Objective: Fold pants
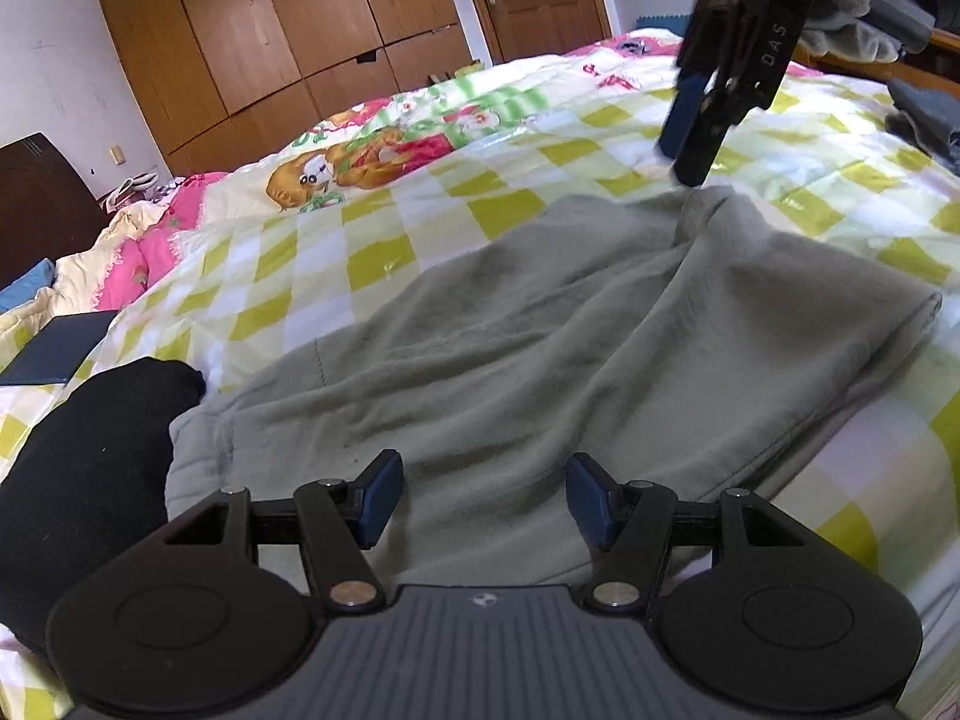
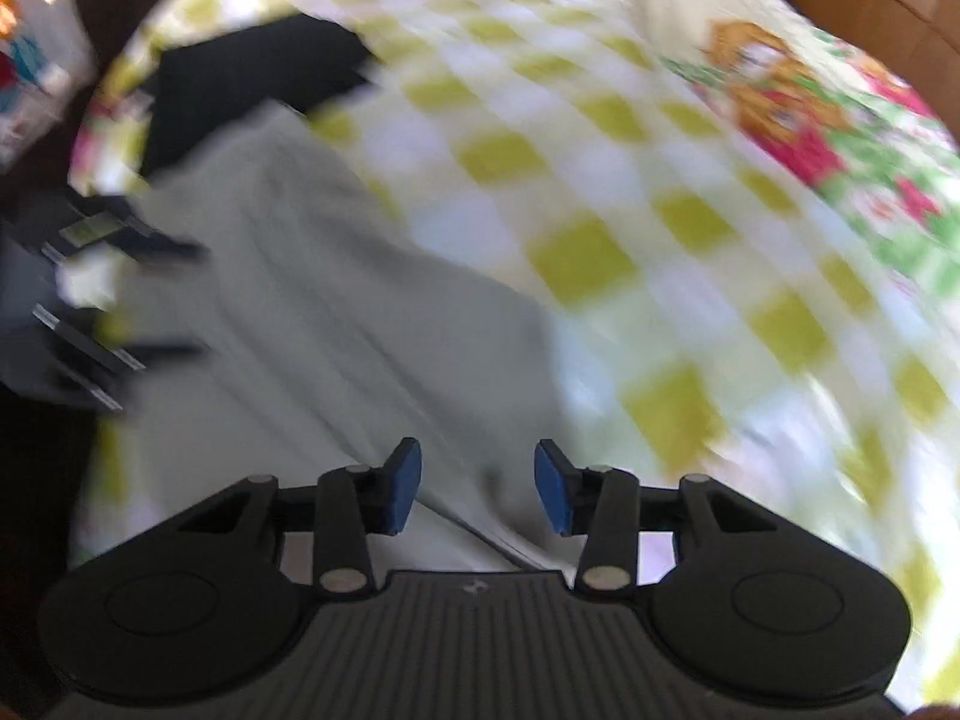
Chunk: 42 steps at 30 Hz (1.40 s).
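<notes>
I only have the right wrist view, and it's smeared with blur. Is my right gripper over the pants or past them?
Observer: In the left wrist view, the right gripper has its tips just above the far end of the grey pants, by a raised wrinkle. I cannot tell if they touch.
Operator: And the left gripper?
Observer: The left gripper is open over the pants' near edge, with cloth below it and nothing pinched.
Operator: Anything crowding the pants?
Observer: A black garment lies right at their near-left corner.
</notes>
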Available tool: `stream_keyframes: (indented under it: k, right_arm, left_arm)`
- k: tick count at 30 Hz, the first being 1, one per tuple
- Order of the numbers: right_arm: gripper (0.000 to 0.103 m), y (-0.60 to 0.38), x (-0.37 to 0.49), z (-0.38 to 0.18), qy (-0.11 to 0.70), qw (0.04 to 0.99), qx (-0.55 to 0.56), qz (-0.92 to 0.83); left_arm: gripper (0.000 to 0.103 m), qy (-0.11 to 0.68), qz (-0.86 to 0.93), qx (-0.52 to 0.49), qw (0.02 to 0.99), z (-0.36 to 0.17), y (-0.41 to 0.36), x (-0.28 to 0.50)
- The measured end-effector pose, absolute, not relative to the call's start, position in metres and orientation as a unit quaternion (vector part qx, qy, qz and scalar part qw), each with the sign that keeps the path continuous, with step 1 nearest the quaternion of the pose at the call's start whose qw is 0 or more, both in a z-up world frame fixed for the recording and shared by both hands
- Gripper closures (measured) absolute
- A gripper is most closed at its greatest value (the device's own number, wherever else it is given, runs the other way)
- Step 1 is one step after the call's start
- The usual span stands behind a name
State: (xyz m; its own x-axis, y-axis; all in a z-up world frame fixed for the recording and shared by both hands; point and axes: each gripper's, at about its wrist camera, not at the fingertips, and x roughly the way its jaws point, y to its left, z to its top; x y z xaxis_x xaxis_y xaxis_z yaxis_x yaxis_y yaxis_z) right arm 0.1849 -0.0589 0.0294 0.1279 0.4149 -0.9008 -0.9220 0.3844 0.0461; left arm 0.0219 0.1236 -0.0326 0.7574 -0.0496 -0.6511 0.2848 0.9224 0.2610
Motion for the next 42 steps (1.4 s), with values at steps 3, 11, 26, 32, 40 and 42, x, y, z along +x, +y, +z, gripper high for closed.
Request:
stream_keyframes:
  k: [3,11,26,32,40,42]
  right_arm:
    - [0.07,-0.031,0.183,0.0,0.49,0.647,-0.307,0.497]
    - [0.101,-0.013,0.178,-0.011,0.532,0.625,-0.338,0.461]
    - [0.056,-0.071,0.198,0.04,0.474,0.762,-0.289,0.333]
    - [0.042,-0.156,0.175,0.01,0.542,0.795,-0.028,0.271]
    - [0.041,-0.2,0.138,-0.063,0.544,0.748,0.255,0.281]
    - [0.063,-0.209,0.137,-0.067,0.54,0.73,0.297,0.294]
  left_arm:
    - [0.03,0.329,-0.093,0.183,0.922,-0.035,0.12,0.02]
    - [0.03,0.323,-0.107,0.166,0.926,-0.037,0.125,0.018]
    - [0.028,0.337,-0.104,0.156,0.923,-0.039,0.127,0.018]
    - [0.028,0.335,-0.099,0.167,0.922,-0.037,0.123,0.018]
    - [0.028,0.314,-0.083,0.169,0.931,-0.014,0.114,0.016]
    - [0.027,0.304,-0.082,0.182,0.932,-0.006,0.107,0.017]
